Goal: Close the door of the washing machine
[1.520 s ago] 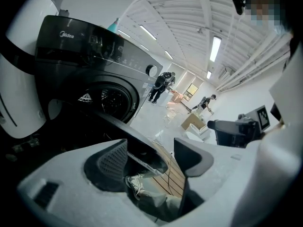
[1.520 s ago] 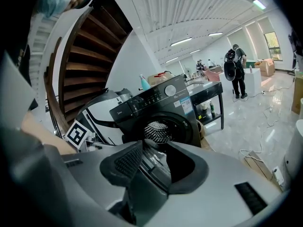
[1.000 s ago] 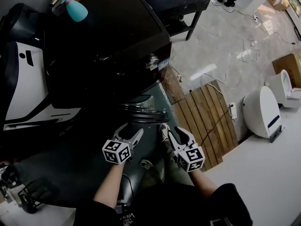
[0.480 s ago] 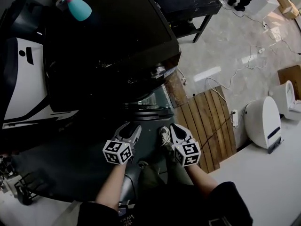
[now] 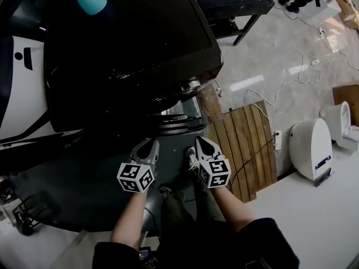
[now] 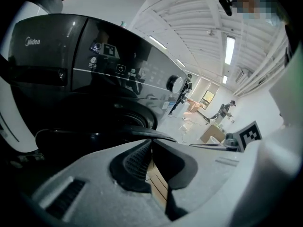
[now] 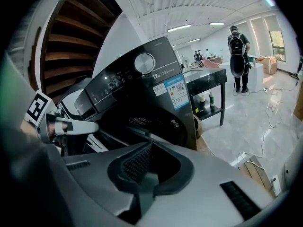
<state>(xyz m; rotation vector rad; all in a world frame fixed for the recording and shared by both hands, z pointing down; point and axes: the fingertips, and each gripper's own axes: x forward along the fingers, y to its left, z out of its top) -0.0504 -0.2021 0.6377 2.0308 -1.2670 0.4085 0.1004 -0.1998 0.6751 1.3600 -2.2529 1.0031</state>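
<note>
Washing machine door (image 5: pixel 178 128) is hanging open just past the left gripper (image 5: pixel 147 144) and right gripper (image 5: pixel 201 143), both claws pressed together and empty, likely getting ready to push it shut.

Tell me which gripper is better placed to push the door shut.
Right, probably. The door stands ajar, and its free end seems nearer the right gripper, which looks into the gap. The left gripper sits nearer the other end. Both are shut, empty.
</note>
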